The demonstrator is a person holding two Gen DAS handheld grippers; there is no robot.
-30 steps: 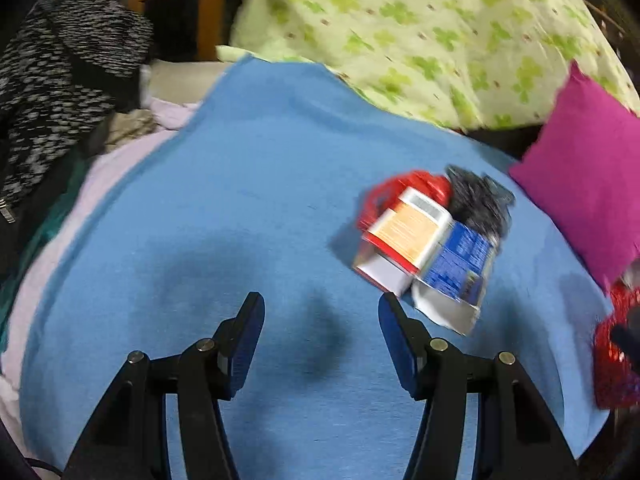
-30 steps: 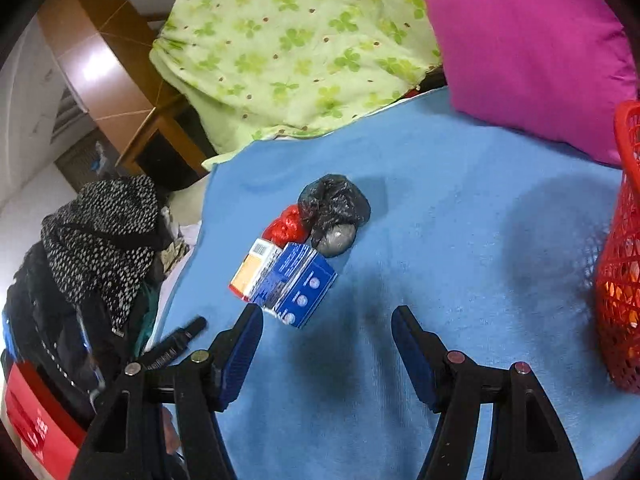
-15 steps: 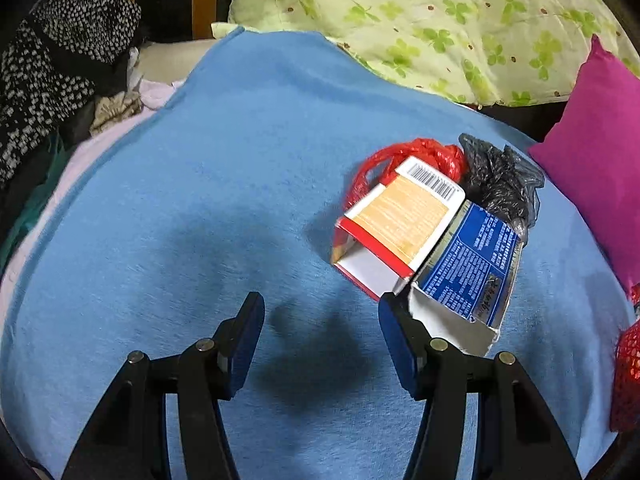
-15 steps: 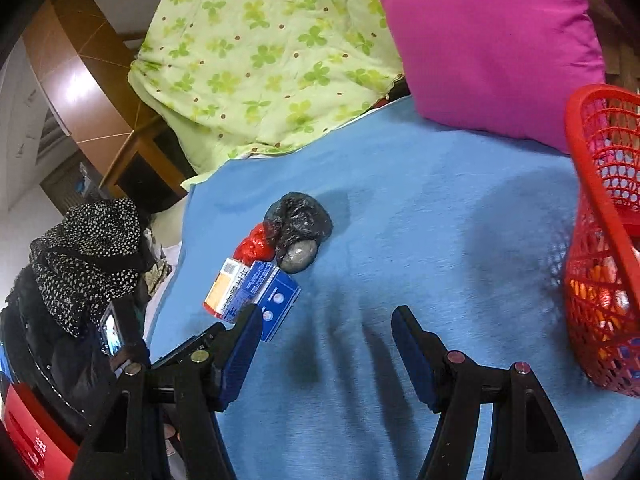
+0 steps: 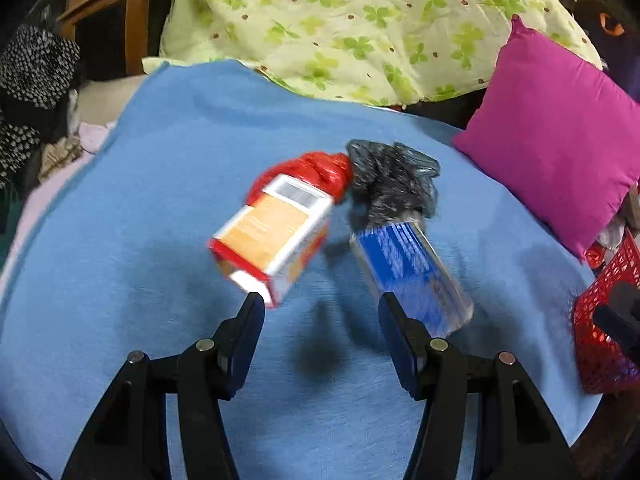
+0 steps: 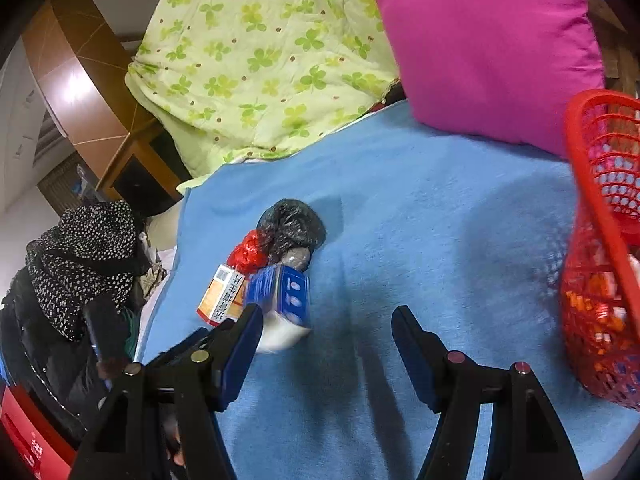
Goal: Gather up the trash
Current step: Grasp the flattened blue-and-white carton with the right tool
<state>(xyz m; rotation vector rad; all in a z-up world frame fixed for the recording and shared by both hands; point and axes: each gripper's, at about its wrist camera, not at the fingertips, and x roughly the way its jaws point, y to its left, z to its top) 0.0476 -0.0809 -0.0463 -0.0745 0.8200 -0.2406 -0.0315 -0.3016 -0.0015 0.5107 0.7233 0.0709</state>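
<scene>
**Both grippers spread wide over the trash pile**

The left gripper has its fingers wide apart and empty, one tip at the near corner of the orange box, the other at the blue box. The right gripper is equally wide and empty. Just beyond the boxes lie a red bag and a black bag, touching, on the blue blanket. A red basket stands to the right, beside a magenta pillow.

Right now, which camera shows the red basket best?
The right wrist view: the red basket shows its rim, mesh wall and some packets inside. The left wrist view catches only a blurred corner at the frame's right edge, partly behind a dark shape.
</scene>
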